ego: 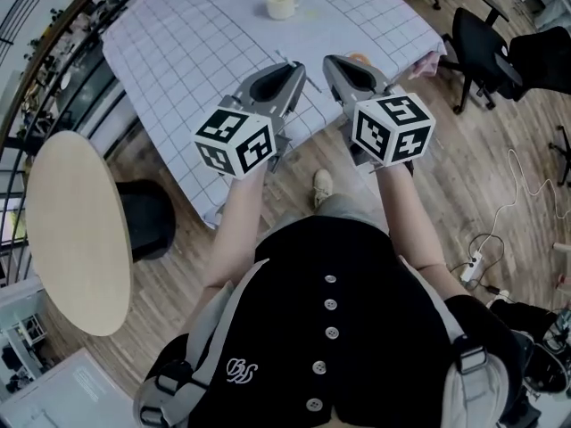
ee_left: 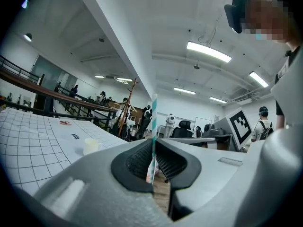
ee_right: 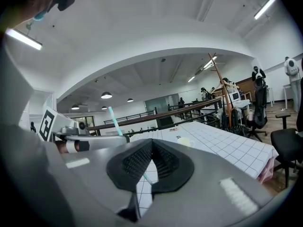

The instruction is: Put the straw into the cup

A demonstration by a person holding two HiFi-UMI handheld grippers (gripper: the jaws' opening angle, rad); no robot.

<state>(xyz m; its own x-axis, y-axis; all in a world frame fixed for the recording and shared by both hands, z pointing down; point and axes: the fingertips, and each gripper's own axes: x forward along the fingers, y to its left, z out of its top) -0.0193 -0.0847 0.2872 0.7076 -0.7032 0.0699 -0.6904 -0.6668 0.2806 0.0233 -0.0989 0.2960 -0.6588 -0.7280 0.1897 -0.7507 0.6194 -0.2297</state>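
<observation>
Over the desk's [ego: 178, 61] near edge, my left gripper's [ee_left: 153, 143] jaws are pinching the teal-striped straw [ee_left: 154, 112] by its shaft. It is probably light and crushable. Right gripper's [ee_right: 151, 141] jaws are resting together, empty. The cup [ego: 282, 3] is sitting well apart.

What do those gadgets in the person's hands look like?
The left gripper and right gripper are smooth grey wedge-shaped shells with black ribbed pads inside the jaws. Each carries a white cube printed with black square markers. The person wears a black buttoned top.
</observation>
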